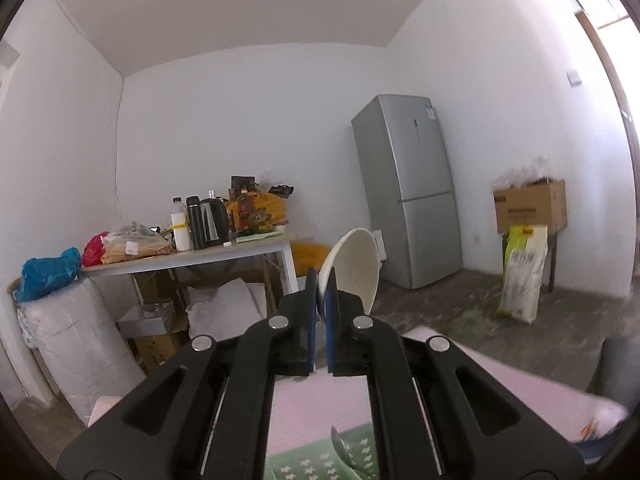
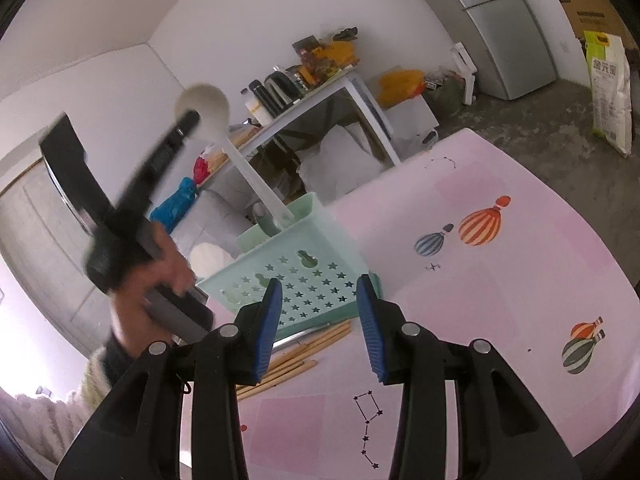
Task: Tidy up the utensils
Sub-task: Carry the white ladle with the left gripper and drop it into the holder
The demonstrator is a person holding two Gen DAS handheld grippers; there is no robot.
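Left wrist view: the left gripper point(image 1: 320, 296) points level across the room, its blue fingers point(image 1: 331, 312) clenched on the rim of a white ladle point(image 1: 354, 266). The ladle's bowl stands edge-on above the fingertips, open side facing left, well above the pink surface point(image 1: 500, 384). A corner of the green basket point(image 1: 312, 462) shows at the near edge. A grey fridge point(image 1: 408, 188) stands far right.

Right wrist view: the right gripper point(image 2: 318, 312) tilts down toward the green star-holed basket, fingers released and holding nothing. Wooden chopsticks point(image 2: 288, 364) lie flat on the pink surface, just beside the basket's near wall, long axis running left to right. The ladle's long handle rises from the basket, leaning up and to the left, bowl at the top beside the left gripper.

Risk, as I judge it: the thin rim grip could slip, and the ladle could swing or drop. The chopsticks may roll or scatter if pinched unevenly.
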